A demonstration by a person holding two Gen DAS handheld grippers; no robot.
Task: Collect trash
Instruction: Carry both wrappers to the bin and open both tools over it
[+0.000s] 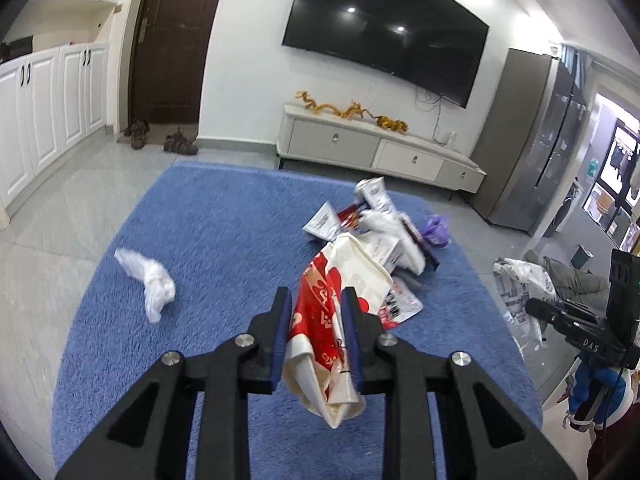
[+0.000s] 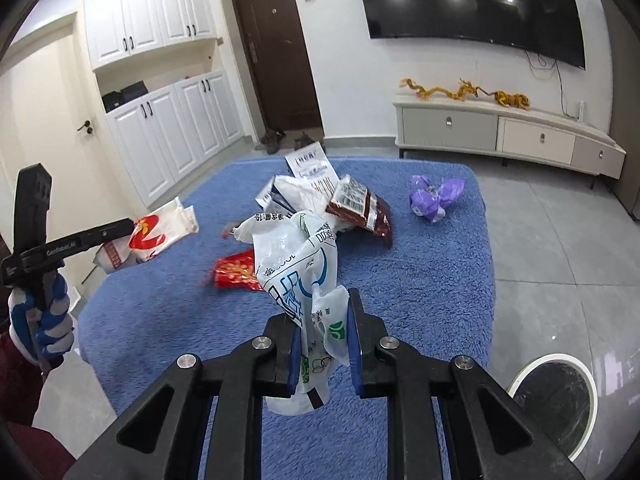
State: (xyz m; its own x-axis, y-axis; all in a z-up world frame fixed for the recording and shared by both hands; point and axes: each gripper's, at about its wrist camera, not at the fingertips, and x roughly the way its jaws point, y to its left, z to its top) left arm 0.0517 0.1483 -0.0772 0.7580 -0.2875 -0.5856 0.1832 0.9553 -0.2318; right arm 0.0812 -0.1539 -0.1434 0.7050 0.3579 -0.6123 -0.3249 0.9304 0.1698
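Midway: left gripper (image 1: 316,300) clamped on red-and-white bag (image 1: 340,280), right gripper (image 2: 322,320) clamped on white plastic bag (image 2: 296,256); wrapper pile (image 2: 332,200), purple wrapper (image 2: 434,198) at frame centre, uncollected on blue rug (image 2: 420,280)

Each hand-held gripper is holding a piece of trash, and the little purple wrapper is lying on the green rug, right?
Almost. The rug is blue, not green; the right wrist view shows it best. The purple wrapper does lie on it, the left hand-held gripper holds a red and white bag, and the right hand-held gripper holds a white plastic bag.
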